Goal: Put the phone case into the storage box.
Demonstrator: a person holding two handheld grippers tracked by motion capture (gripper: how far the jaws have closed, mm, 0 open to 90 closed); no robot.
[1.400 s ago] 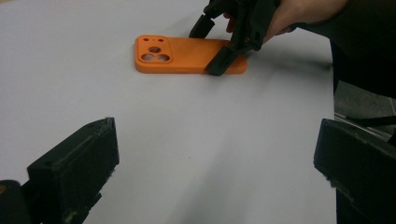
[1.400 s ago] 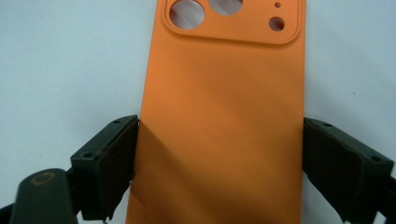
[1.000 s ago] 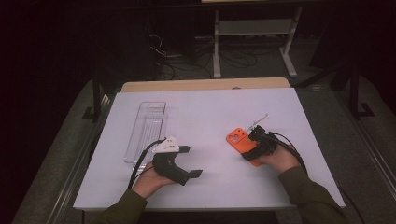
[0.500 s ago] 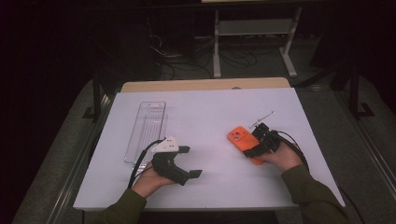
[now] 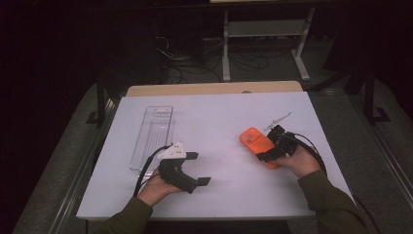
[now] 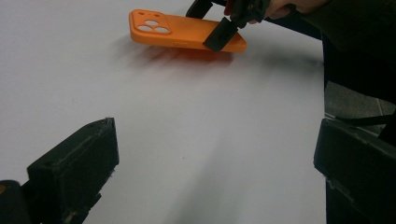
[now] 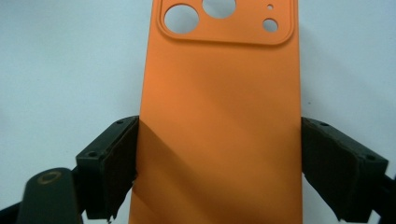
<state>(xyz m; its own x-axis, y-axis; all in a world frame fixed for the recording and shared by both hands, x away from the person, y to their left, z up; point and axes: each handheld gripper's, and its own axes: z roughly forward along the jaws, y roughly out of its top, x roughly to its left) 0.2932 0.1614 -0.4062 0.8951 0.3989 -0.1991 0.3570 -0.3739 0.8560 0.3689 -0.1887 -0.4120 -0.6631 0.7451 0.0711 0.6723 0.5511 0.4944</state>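
Nearest the person, the left gripper (image 5: 195, 168) rests low over the white table (image 5: 219, 195), its jaws spread wide with nothing between them, pointing across toward the other hand. It looks idle, and I would leave it there, out of the way.

A little further off, the right gripper (image 5: 271, 149) has the orange phone case (image 5: 257, 144) between its jaws, gripping it by the long edges near the bottom end. In the right gripper view the case (image 7: 219, 126) sits square between the two pads, both touching its sides, camera holes pointing away. From the left gripper view the case (image 6: 187, 35) seems tilted, far end close to the table and a shadow under it, so I judge it is being lifted or carried.

To do this well, I'd say keep the squeeze even; a soft case bows if pinched hard, and it could spring out. Hold it level and move slowly, since the grip is at one end and the rest hangs free.

Beyond, just past the right hand, lies a small pale stick-like thing (image 5: 278, 119) I cannot make out. Over on the left side stands a clear plastic tray (image 5: 153, 136), well apart from the case.
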